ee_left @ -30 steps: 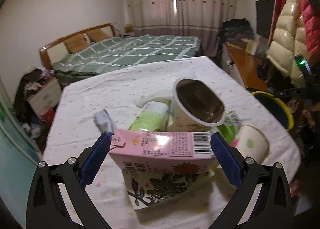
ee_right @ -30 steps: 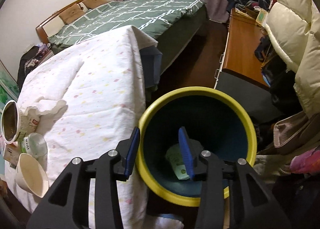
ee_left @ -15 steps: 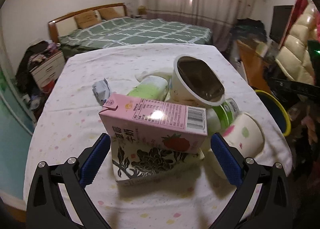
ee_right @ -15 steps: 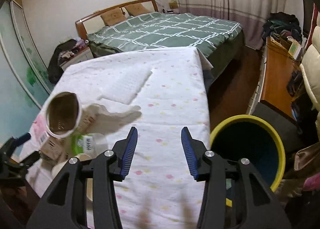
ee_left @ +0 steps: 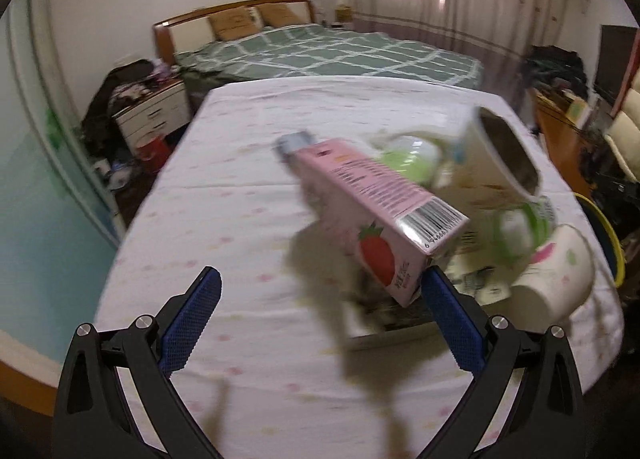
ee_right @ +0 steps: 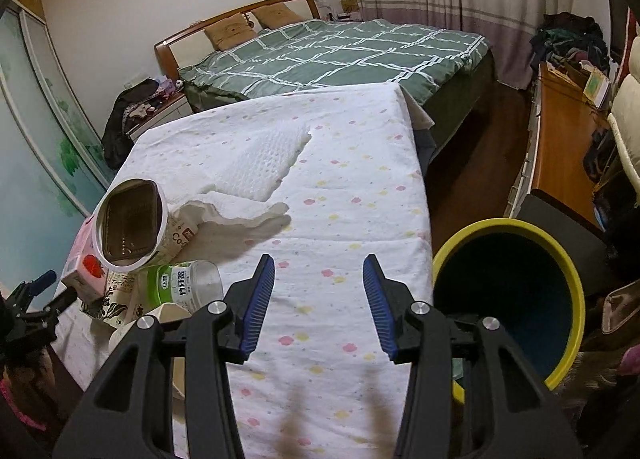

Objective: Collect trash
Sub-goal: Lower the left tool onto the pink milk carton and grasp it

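A pile of trash lies on the table (ee_left: 240, 219). A pink strawberry milk carton (ee_left: 372, 211) lies tilted on a black-and-white patterned box (ee_left: 400, 315), with a large paper noodle cup (ee_left: 504, 155), a green-labelled bottle (ee_left: 516, 227) and a white spotted cup (ee_left: 556, 279) beside it. My left gripper (ee_left: 316, 323) is open and empty, its right finger just by the carton's corner. My right gripper (ee_right: 318, 303) is open and empty above the table's edge. The yellow-rimmed bin (ee_right: 512, 291) stands to its right. The noodle cup (ee_right: 132, 227) and bottle (ee_right: 180, 287) lie to its left.
A white paper towel (ee_right: 256, 171) lies on the flowered tablecloth. A green-quilted bed (ee_right: 340, 47) stands behind the table. A wooden desk (ee_right: 560, 131) lines the right wall. A nightstand with clothes (ee_left: 148, 107) stands at the far left.
My left gripper has pulled back and swung left, so the carton now sits off its right finger. My right gripper has risen from the bin, moved over the table and opened wider.
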`<move>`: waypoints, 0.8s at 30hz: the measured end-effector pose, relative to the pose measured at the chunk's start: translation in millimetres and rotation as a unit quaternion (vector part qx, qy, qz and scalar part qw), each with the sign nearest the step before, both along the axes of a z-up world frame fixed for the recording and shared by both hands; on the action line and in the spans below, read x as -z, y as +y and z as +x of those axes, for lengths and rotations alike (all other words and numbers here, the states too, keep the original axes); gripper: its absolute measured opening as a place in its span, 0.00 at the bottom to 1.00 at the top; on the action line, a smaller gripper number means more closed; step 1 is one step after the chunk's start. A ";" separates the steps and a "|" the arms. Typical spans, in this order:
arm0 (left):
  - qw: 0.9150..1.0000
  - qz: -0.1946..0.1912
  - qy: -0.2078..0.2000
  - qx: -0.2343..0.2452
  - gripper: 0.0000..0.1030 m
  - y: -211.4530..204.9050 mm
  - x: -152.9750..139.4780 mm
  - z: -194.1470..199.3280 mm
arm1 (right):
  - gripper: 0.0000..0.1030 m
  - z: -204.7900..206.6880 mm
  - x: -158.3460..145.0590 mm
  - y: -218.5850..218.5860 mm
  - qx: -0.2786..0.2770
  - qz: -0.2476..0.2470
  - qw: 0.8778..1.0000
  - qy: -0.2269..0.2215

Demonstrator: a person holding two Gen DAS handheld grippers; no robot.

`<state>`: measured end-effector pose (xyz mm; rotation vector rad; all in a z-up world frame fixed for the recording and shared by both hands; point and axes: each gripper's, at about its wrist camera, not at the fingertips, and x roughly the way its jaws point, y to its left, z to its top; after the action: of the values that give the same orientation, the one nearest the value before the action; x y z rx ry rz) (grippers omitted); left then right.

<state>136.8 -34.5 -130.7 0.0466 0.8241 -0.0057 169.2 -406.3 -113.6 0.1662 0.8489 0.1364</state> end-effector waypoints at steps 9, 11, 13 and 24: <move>0.993 -0.109 0.010 0.054 0.96 -7.2 -10.4 3.7 | 0.44 -0.4 -4.3 6.3 -0.008 0.001 1.000 -0.003; 0.994 -0.099 0.013 0.049 0.96 -16.7 -12.1 13.6 | 0.44 -1.9 -5.6 6.9 -0.009 0.002 1.000 -0.005; 0.996 -0.087 0.010 0.035 0.96 -20.3 -14.6 20.4 | 0.45 -2.5 -6.0 7.5 -0.010 0.003 1.000 -0.006; 0.998 -0.060 0.000 -0.014 0.77 -26.4 0.0 39.4 | 0.46 1.8 3.0 4.9 -0.016 0.021 1.000 0.002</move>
<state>176.1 -60.9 -130.8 -0.0782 0.8233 -0.0281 171.0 -401.3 -116.7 0.1928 0.8525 0.1844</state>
